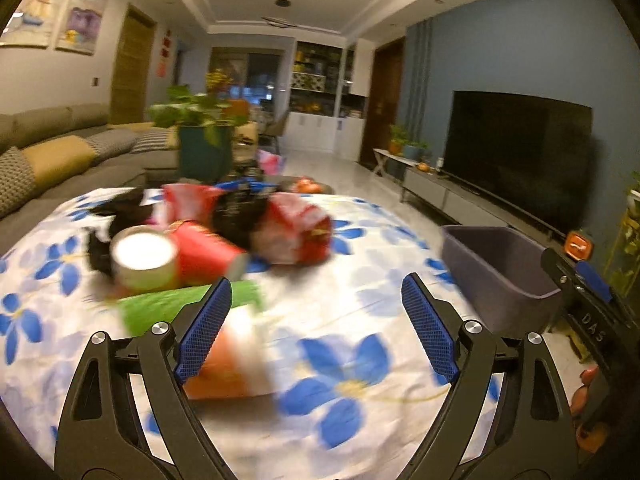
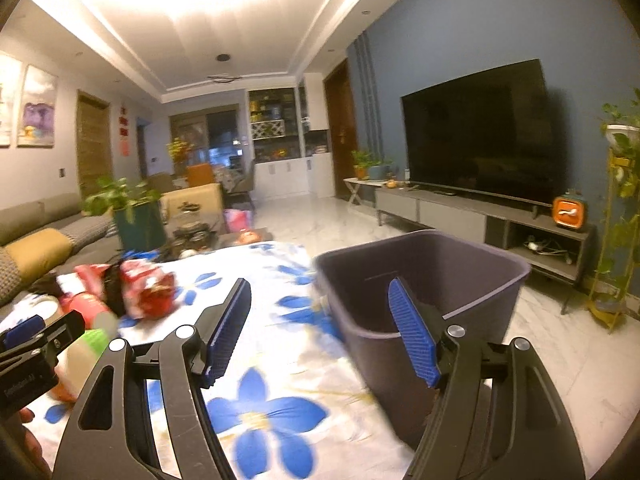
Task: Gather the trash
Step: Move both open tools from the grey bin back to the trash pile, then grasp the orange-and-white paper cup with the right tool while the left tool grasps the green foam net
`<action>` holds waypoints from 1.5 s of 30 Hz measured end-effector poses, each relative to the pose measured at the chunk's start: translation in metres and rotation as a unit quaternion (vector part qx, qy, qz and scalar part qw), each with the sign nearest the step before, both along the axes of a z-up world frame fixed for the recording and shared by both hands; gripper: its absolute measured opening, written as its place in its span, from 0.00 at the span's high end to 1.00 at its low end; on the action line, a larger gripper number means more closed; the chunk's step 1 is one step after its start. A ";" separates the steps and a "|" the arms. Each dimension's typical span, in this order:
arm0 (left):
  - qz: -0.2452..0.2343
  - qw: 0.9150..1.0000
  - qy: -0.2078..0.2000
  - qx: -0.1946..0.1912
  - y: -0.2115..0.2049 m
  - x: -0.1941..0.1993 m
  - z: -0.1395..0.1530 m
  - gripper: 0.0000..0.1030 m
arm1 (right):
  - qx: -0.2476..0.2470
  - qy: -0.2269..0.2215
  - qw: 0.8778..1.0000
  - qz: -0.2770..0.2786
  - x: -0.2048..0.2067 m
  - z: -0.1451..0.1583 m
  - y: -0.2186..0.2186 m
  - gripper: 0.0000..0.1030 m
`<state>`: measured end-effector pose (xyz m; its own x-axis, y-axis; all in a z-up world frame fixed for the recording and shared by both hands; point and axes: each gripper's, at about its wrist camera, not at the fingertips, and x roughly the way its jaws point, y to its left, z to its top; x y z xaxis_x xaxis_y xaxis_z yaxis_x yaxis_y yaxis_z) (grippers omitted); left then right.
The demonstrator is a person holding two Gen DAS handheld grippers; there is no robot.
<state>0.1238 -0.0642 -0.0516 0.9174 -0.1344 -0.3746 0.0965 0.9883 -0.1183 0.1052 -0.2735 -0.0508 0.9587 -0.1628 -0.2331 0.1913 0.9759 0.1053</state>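
While both views smeared with motion, the left gripper (image 1: 316, 300) hung over the flowered cloth (image 1: 340, 392) with its jaws spread and nothing between them. Trash lay in a heap on the cloth ahead of it: a red cup (image 1: 208, 252) on its side, a white-topped tub (image 1: 144, 256), a red bag (image 1: 296, 232), a green packet (image 1: 160, 308) and an orange-and-white wrapper (image 1: 236, 360) just beside the left pad. The right gripper (image 2: 320, 304) was also spread and empty, its right pad over the rim of the grey bin (image 2: 424, 280), which stood at the cloth's right edge, apart from the heap.
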 end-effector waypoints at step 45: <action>0.187 0.982 0.021 -0.017 0.161 -0.048 -0.027 0.17 | 0.018 0.116 0.915 0.386 0.020 -0.051 0.177 0.80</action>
<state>0.0761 0.0969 -0.0789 0.8884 0.1968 -0.4147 -0.2789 0.9490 -0.1471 0.1256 -0.0963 -0.1021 0.7085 0.5539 -0.4373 -0.5323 0.8263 0.1843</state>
